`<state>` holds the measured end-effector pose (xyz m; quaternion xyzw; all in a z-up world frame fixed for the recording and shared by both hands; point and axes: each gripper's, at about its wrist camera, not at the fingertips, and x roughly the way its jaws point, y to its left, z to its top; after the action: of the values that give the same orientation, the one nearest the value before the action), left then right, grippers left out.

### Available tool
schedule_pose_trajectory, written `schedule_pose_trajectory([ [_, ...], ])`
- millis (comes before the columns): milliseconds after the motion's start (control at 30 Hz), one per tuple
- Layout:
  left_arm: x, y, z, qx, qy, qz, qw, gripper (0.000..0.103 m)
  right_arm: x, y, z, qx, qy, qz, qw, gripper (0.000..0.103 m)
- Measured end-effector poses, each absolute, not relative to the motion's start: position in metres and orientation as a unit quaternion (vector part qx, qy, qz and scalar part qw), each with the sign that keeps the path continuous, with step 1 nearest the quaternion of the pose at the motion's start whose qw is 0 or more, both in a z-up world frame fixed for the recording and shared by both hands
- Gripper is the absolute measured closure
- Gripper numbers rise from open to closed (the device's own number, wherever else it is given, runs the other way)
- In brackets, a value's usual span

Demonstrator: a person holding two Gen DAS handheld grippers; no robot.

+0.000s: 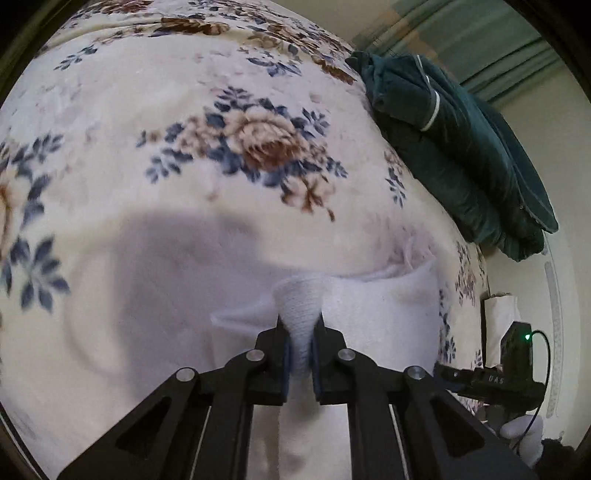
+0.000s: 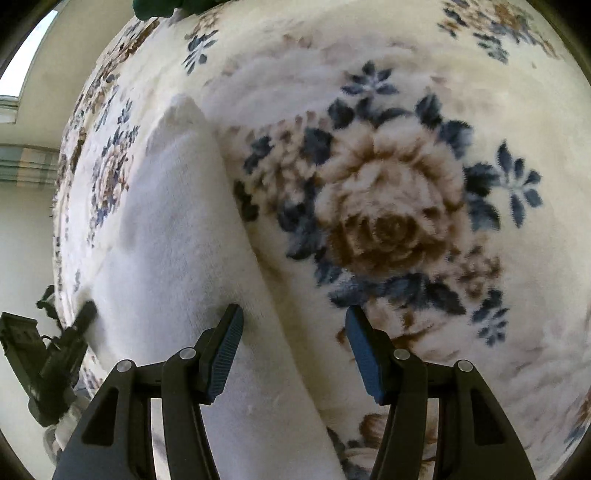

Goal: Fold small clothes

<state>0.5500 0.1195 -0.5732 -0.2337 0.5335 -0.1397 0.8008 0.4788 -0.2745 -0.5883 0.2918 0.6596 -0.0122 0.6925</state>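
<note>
A small white knit garment lies on the floral blanket. My left gripper is shut on a bunched, ribbed fold of it, which stands up between the blue pads. In the right wrist view the same white garment runs lengthwise from the lower middle up to the left. My right gripper stands open over its right edge. The left finger is above the cloth and the right finger above the blanket. Nothing is pinched between them. The left gripper shows at the garment's far left edge.
A pile of dark green clothing lies at the blanket's right side, and a bit of it shows at the top in the right wrist view. The right gripper's body and a white-gloved hand sit at the lower right. Pale wall and curtain lie beyond.
</note>
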Motion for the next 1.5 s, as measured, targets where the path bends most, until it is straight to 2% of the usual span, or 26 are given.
schedule_pose_trajectory([
  [100,0.566,0.126,-0.590,-0.227,0.554,-0.130,0.790,0.095,0.485,-0.273,-0.594,0.297,0.663,-0.010,0.687,0.043],
  [167,0.567,0.123,-0.602,-0.234,0.581,-0.135,0.768,0.090,0.488,-0.269,-0.594,0.298,0.665,-0.011,0.684,0.043],
  [200,0.565,0.122,-0.603,-0.233,0.588,-0.131,0.763,0.083,0.487,-0.270,-0.591,0.297,0.665,-0.012,0.685,0.043],
  [267,0.546,0.125,-0.595,-0.237,0.590,-0.128,0.761,0.079,0.479,-0.270,-0.582,0.303,0.664,-0.003,0.684,0.043],
  [333,0.515,0.134,-0.584,-0.252,0.588,-0.126,0.758,0.066,0.460,-0.272,-0.571,0.312,0.667,0.010,0.676,0.043],
  [367,0.496,0.139,-0.577,-0.256,0.587,-0.118,0.759,0.055,0.447,-0.272,-0.564,0.317,0.670,0.016,0.671,0.043],
  [400,0.469,0.146,-0.570,-0.267,0.586,-0.116,0.756,0.052,0.433,-0.273,-0.559,0.319,0.673,0.023,0.667,0.043],
  [533,0.382,0.154,-0.554,-0.278,0.604,-0.114,0.738,0.051,0.355,-0.265,-0.544,0.309,0.704,0.041,0.638,0.043],
  [733,0.260,0.129,-0.582,-0.263,0.683,-0.111,0.672,0.051,0.219,-0.224,-0.575,0.303,0.778,0.044,0.549,0.043],
  [833,0.223,0.111,-0.606,-0.239,0.712,-0.107,0.651,0.051,0.186,-0.209,-0.593,0.313,0.786,0.027,0.532,0.043],
  [900,0.209,0.101,-0.613,-0.222,0.716,-0.105,0.654,0.056,0.172,-0.201,-0.600,0.323,0.781,0.020,0.535,0.045],
  [933,0.203,0.098,-0.611,-0.216,0.704,-0.106,0.668,0.065,0.166,-0.200,-0.600,0.322,0.775,0.017,0.544,0.051],
  [967,0.198,0.098,-0.608,-0.213,0.695,-0.103,0.679,0.100,0.160,-0.198,-0.599,0.313,0.770,0.009,0.556,0.085],
  [1000,0.194,0.102,-0.606,-0.229,0.688,-0.098,0.681,0.098,0.158,-0.196,-0.599,0.308,0.769,0.002,0.561,0.098],
  [1167,0.182,0.124,-0.604,-0.259,0.672,-0.064,0.691,0.098,0.139,-0.188,-0.596,0.285,0.770,-0.011,0.570,0.099],
  [1267,0.179,0.129,-0.601,-0.265,0.677,-0.064,0.684,0.094,0.137,-0.183,-0.607,0.291,0.776,0.012,0.559,0.099],
  [1333,0.178,0.133,-0.597,-0.283,0.673,-0.070,0.680,0.085,0.141,-0.184,-0.612,0.301,0.777,0.023,0.553,0.095],
  [1367,0.179,0.135,-0.593,-0.293,0.667,-0.074,0.681,0.067,0.143,-0.188,-0.610,0.312,0.776,0.030,0.548,0.084],
  [1400,0.179,0.138,-0.592,-0.300,0.661,-0.080,0.683,0.048,0.146,-0.193,-0.608,0.328,0.771,0.039,0.545,0.068],
  [1433,0.180,0.140,-0.592,-0.308,0.654,-0.086,0.685,0.042,0.147,-0.198,-0.607,0.338,0.765,0.044,0.546,0.058],
  [1467,0.182,0.141,-0.594,-0.319,0.649,-0.091,0.685,0.038,0.148,-0.202,-0.605,0.349,0.758,0.052,0.548,0.038],
  [1500,0.184,0.141,-0.599,-0.332,0.648,-0.099,0.679,0.038,0.149,-0.206,-0.606,0.356,0.753,0.060,0.550,0.033],
])
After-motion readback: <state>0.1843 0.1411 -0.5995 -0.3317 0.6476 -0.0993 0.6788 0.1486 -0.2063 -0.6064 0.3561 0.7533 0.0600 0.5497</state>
